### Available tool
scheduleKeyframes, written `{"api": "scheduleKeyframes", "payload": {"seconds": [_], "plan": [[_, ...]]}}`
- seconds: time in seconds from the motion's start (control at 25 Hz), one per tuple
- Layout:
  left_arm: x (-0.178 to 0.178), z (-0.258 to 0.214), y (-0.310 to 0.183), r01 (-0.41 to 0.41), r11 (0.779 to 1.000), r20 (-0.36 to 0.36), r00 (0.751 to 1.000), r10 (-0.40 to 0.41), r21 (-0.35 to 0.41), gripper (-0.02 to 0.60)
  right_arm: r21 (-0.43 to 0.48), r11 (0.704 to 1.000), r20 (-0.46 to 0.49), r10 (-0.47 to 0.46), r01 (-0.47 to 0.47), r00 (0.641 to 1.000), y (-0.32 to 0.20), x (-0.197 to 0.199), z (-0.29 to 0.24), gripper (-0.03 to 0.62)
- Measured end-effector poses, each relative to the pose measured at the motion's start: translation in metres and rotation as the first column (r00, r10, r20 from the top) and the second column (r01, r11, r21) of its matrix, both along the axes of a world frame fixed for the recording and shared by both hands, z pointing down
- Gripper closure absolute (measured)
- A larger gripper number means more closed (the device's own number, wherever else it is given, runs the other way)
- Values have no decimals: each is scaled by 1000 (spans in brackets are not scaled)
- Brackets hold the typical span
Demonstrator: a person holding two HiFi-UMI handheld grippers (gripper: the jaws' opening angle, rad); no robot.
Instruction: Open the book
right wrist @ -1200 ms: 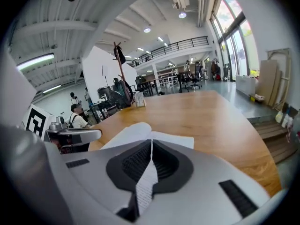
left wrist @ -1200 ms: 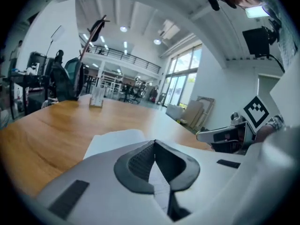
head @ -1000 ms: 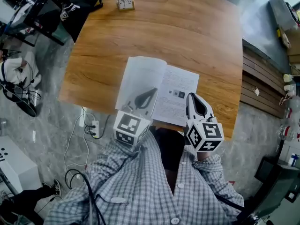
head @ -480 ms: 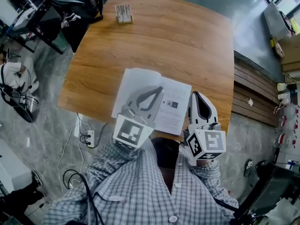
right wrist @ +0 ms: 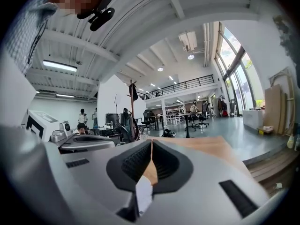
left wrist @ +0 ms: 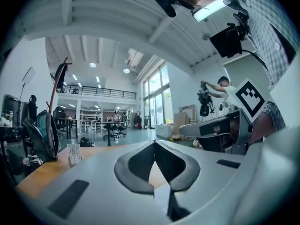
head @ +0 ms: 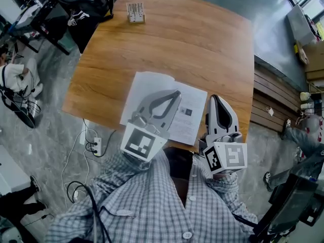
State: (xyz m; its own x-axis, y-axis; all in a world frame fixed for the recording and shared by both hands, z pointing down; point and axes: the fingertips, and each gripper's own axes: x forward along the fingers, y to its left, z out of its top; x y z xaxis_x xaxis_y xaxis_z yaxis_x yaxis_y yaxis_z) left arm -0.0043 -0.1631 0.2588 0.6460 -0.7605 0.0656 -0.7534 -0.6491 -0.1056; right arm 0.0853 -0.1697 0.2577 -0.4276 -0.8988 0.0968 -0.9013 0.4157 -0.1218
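Wooden table [head: 202, 44] bears open book [head: 148, 87], small box [head: 135, 11].

A brown wooden bench [head: 202, 44] with rounded corners stands on a grey stone floor [head: 50, 110]. A small white printed box [head: 135, 11] stands near its 11 o'clock corner. A white power strip [head: 93, 147] lies on the floor at 8 o'clock.

The jaws of the right gripper [right wrist: 151, 146] meet tip to tip. Behind them lie the wooden table [right wrist: 211, 146] and a white page of the book [right wrist: 143, 193].
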Motion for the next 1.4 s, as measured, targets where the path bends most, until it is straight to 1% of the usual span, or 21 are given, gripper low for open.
{"api": "scheduleKeyframes", "payload": {"seconds": [0.24,0.36,0.8,1.4], "plan": [[3,3,0,-4,999,-15,1000,4,-33,572,-13,1000,21,-18,18,1000,1,1,2,569],[5,2,1,-10,1000,-7,1000,10,-19,572,-12,1000,18,-17,17,1000,2,1,2,571],[6,4,0,-20,1000,8,1000,20,-20,572,-36,999,56,-26,28,998,1,-3,7,572],[10,7,-3,-23,999,9,1000,23,-29,571,-59,998,51,-28,31,998,-1,-3,13,572]]}}
